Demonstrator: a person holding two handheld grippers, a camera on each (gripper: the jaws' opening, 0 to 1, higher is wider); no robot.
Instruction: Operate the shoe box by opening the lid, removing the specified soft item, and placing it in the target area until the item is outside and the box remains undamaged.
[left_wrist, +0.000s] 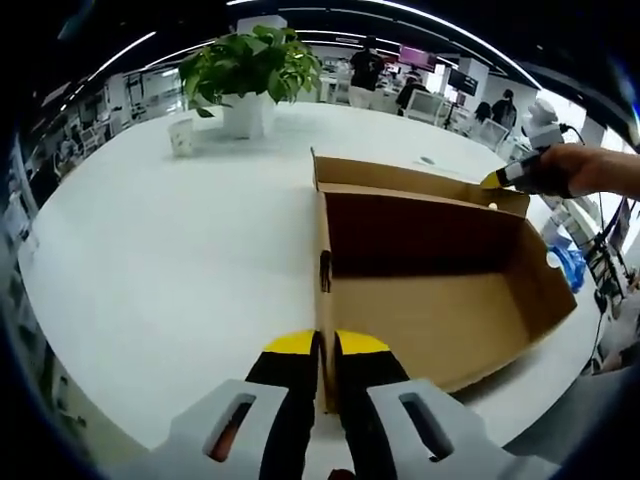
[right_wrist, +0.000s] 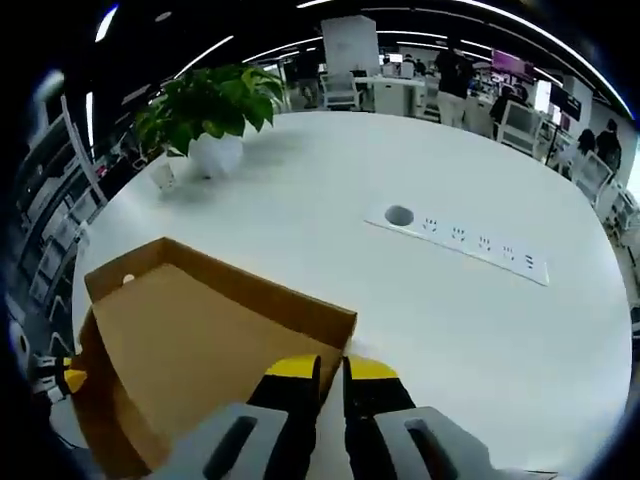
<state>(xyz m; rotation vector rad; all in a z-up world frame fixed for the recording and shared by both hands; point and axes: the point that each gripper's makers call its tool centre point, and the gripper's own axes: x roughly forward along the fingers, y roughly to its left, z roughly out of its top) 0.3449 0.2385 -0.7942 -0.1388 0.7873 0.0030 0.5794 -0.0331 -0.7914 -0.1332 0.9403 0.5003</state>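
A brown cardboard shoe box (left_wrist: 430, 310) lies open on the white table (left_wrist: 150, 260), and the part of its inside that I see is bare cardboard. My left gripper (left_wrist: 327, 365) is shut on the near edge of the box's wall, with the cardboard pinched between its yellow-tipped jaws. At the far corner of the raised lid flap (left_wrist: 420, 185), a hand holds the right gripper (left_wrist: 497, 180). In the right gripper view the lid (right_wrist: 200, 340) spreads out flat below, and my right gripper (right_wrist: 331, 372) is shut on its edge. The left gripper's yellow tip (right_wrist: 68, 379) shows at the box's far side.
A potted plant (left_wrist: 245, 70) and a small white cup (left_wrist: 181, 135) stand at the table's far side. A power strip (right_wrist: 455, 237) is set into the tabletop past the lid. Desks, chairs and people fill the room behind. A blue object (left_wrist: 570, 265) sits off the table's right edge.
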